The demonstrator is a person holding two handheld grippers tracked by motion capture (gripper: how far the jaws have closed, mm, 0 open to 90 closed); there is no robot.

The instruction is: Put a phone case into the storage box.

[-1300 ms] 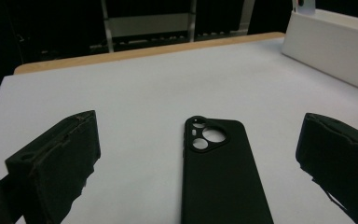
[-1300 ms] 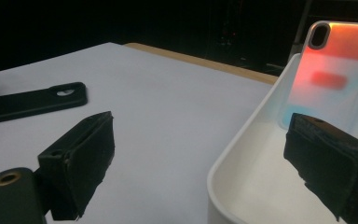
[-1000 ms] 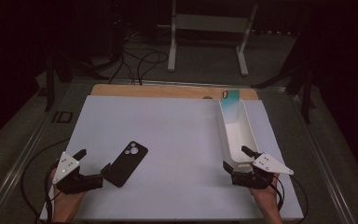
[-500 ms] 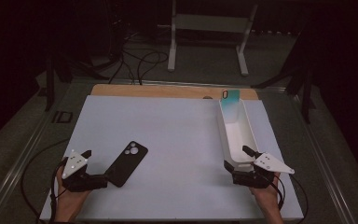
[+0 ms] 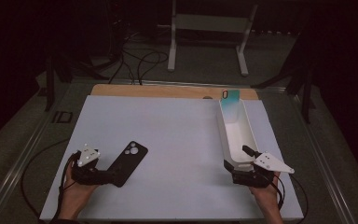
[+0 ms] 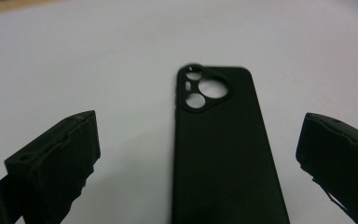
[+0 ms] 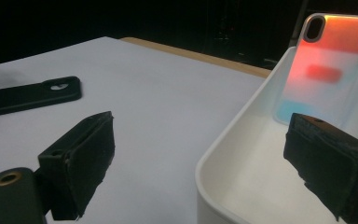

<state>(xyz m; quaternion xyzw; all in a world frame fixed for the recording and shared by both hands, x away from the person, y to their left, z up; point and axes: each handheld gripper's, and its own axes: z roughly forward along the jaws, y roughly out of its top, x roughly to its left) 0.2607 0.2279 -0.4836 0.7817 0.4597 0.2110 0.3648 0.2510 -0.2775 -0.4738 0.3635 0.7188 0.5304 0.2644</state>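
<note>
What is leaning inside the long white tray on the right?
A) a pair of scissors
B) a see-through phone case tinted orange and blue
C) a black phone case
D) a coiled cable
B: a translucent phone case with orange and blue tints stands propped against the far end of the white tray.

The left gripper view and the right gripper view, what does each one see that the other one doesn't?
Left gripper view alone: the round camera holes of the black phone case up close, between open jaws. Right gripper view alone: a white tray with a colourful phone case leaning upright at its far end, and open jaws either side of the tray's near wall. Both: the black phone case lying flat on the white table.
</note>
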